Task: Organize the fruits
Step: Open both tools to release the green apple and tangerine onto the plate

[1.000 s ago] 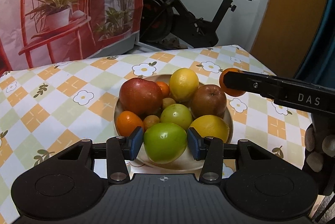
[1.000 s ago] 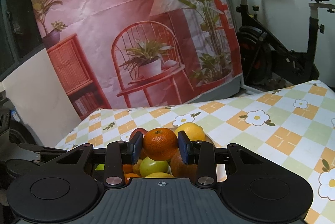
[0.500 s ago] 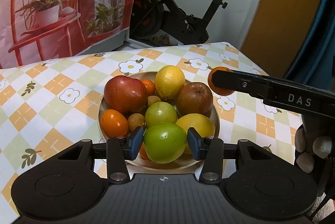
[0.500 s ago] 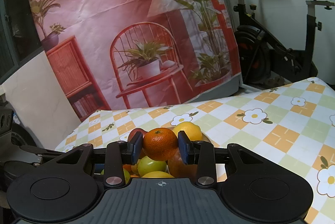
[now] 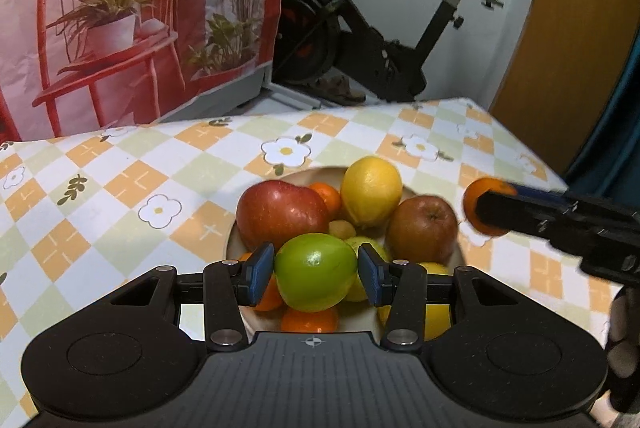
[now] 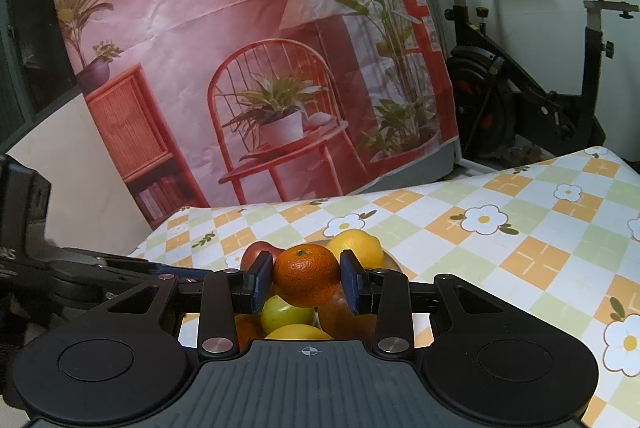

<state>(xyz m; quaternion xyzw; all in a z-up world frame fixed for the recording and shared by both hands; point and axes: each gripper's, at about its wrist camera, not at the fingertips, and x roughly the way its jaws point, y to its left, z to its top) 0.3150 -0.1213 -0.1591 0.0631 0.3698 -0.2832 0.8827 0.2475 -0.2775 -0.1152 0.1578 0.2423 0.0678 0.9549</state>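
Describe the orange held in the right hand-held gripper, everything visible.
The orange is a small, round mandarin with glossy, dimpled peel and a dark green stem scar facing the camera. The right hand-held gripper clamps it between blue pads on its left and right sides. It hangs above the fruit plate, touching nothing else.

The tablecloth (image 5: 120, 164) was checked orange, pale green and white with white daisies. On it, the pale bowl (image 5: 234, 248) held a yellow lemon (image 5: 372, 190), red apple (image 5: 280, 214) and brownish-red apple (image 5: 424, 230).
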